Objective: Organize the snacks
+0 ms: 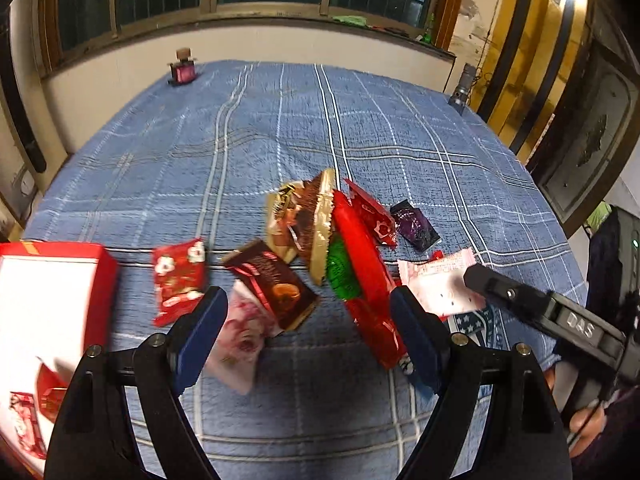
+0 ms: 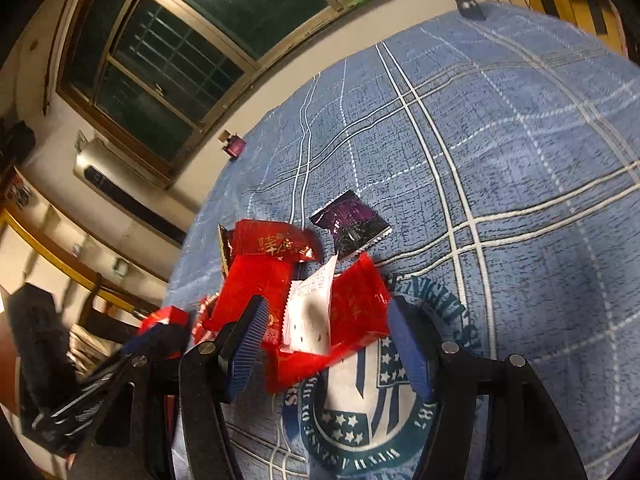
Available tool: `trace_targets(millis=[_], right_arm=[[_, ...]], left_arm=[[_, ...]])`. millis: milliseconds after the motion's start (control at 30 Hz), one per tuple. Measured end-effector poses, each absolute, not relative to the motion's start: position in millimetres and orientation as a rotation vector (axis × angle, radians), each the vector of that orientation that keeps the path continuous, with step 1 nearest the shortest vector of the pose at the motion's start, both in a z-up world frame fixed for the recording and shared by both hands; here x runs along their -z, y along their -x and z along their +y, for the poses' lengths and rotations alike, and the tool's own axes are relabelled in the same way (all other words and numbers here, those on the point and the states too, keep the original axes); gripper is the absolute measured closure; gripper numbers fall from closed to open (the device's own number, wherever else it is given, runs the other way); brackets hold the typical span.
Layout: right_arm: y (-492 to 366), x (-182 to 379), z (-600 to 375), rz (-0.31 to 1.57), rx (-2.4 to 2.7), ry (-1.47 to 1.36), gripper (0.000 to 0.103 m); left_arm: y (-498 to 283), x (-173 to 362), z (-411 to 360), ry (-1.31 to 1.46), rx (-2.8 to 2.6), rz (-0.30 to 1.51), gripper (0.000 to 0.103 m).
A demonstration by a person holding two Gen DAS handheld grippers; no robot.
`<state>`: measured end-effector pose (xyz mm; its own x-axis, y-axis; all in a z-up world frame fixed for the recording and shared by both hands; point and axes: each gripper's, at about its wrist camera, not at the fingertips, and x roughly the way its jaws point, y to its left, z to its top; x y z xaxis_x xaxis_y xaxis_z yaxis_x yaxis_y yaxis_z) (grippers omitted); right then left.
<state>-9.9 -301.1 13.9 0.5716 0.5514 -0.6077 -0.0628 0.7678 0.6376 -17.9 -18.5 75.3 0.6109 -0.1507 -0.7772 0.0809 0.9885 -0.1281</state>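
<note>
- The left gripper (image 1: 308,322) hangs over a heap of snack packets on a blue checked cloth (image 1: 280,128), its blue-padded fingers (image 1: 202,336) spread wide and grasping nothing.
- Between those fingers in the left wrist view lie a brown chocolate packet (image 1: 276,288) and, under its near end, a pink flowered packet (image 1: 242,340).
- A long red packet (image 1: 370,280) with a green patch runs along the inside of the right-hand finger; whether they touch cannot be told.
- A gold and brown packet (image 1: 304,220) sits at the far side of the heap, with a small purple packet (image 1: 414,224) lying apart to its right.
- A red flowered packet (image 1: 178,276) lies alone to the left, between the heap and a red box (image 1: 52,304) at the cloth's left edge; small red packets rest inside the box.
- The right gripper (image 2: 326,344) points at a white packet with pink print (image 2: 310,320), which lies on red packets (image 2: 360,304); its fingers are also spread apart and grip nothing.
- In the right wrist view the purple packet (image 2: 352,226) rests just beyond the red ones, and a round printed emblem (image 2: 360,412) on the cloth shows directly below the fingers.
- A small dark red bottle (image 1: 183,70) stands at the far edge of the cloth, well apart from the snacks.
</note>
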Motion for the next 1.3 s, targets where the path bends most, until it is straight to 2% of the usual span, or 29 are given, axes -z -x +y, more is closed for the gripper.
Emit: trace_targets(millis=[233, 333, 367, 400, 433, 500, 667, 867, 933, 1067, 1167, 1300], right_arm=[[6, -5, -300, 0.909, -0.427, -0.649, 0.046], [2, -1, -297, 0.926, -0.448, -0.661, 0.056], [1, 1, -297, 0.931, -0.456, -0.669, 0.06], [0, 3, -295, 0.939, -0.461, -0.67, 0.067], [-1, 4, -294, 0.945, -0.46, -0.664, 0.07], [-2, 3, -291, 0.949, -0.452, -0.646, 0.083], [-1, 1, -287, 0.947, -0.457, -0.63, 0.093], [4, 0, -286, 0.952, -0.487, -0.624, 0.095], [5, -1, -286, 0.972, -0.481, -0.618, 0.09], [8, -1, -296, 0.966, -0.439, -0.624, 0.089], [9, -2, -302, 0.959, -0.396, -0.62, 0.078], [8, -2, -299, 0.964, -0.392, -0.602, 0.076]], left_arm=[[-2, -59, -37, 0.105, 0.159, 0.94, 0.019], [-6, -51, -37, 0.122, 0.179, 0.959, 0.02], [-7, -48, -37, 0.126, 0.186, 0.966, 0.024], [-8, -46, -38, 0.127, 0.193, 0.971, 0.039], [-10, -43, -39, 0.125, 0.201, 0.98, 0.047], [-12, -39, -40, 0.132, 0.227, 0.991, 0.067], [-6, -41, -40, 0.118, 0.258, 0.966, 0.076], [4, -46, -30, 0.125, 0.293, 0.948, 0.085], [11, -48, -27, 0.105, 0.298, 0.941, 0.085], [23, -45, -14, 0.093, 0.291, 0.955, 0.085], [33, -41, 3, 0.116, 0.276, 0.973, 0.085], [50, -45, 21, 0.117, 0.247, 0.957, 0.085]])
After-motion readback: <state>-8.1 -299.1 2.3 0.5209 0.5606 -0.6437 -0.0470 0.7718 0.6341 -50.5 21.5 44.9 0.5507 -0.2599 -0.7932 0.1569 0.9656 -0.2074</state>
